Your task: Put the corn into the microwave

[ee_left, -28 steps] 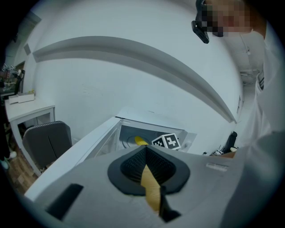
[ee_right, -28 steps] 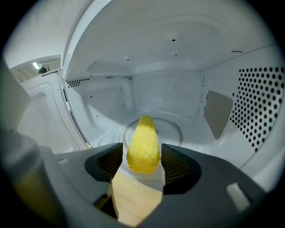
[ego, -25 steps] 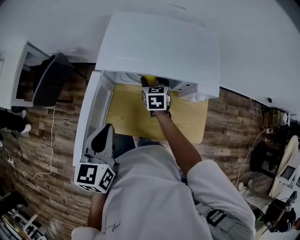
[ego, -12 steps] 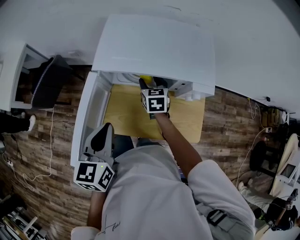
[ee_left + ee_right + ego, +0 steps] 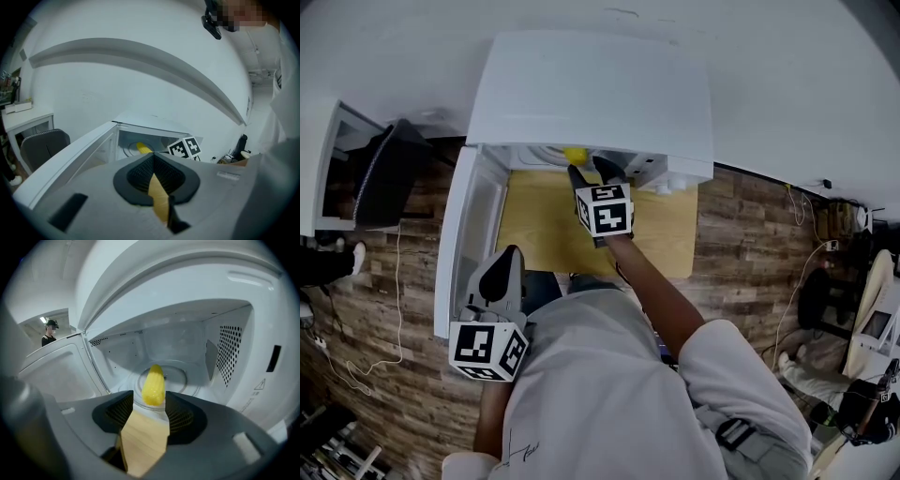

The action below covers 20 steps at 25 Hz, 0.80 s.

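Wooden table beneath the open microwave — corn lies free on the turntable, centre frame, so right gripper, jaws just closing yet wide, holds nothing; left gripper shut, seemingly parked lower left.

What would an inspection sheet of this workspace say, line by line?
surface: wooden table under the microwave.
job's things: corn lies on the glass turntable inside the white microwave; door open.
clutter: nothing seen.
grippers: right gripper at the microwave mouth, jaws apart and just been closing, not pressing the corn; left gripper shut, empty, beside the door.
cables: white cable on the floor.
surroundings: wood-plank floor, white wall, black chair.
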Each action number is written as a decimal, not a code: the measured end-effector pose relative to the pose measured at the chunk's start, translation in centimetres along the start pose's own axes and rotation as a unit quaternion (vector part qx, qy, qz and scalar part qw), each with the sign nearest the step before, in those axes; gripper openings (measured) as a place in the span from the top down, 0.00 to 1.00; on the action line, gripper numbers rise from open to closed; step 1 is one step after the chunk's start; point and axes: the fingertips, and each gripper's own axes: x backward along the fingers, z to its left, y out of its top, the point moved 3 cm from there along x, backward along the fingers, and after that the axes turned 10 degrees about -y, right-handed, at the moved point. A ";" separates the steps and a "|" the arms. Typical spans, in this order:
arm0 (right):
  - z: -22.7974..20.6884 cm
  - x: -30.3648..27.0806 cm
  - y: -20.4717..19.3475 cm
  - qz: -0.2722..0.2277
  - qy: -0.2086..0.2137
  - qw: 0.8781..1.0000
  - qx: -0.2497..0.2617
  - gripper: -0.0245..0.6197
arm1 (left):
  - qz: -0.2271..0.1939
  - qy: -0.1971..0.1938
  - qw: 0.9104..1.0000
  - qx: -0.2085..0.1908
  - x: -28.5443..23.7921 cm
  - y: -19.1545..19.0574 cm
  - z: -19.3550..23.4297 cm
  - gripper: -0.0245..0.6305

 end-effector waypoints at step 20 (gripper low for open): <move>0.3 5.1 -0.6 0.000 0.043 0.999 -0.018 0.72 | -0.016 -0.007 1.000 0.020 0.0 -0.6 -0.7 0.97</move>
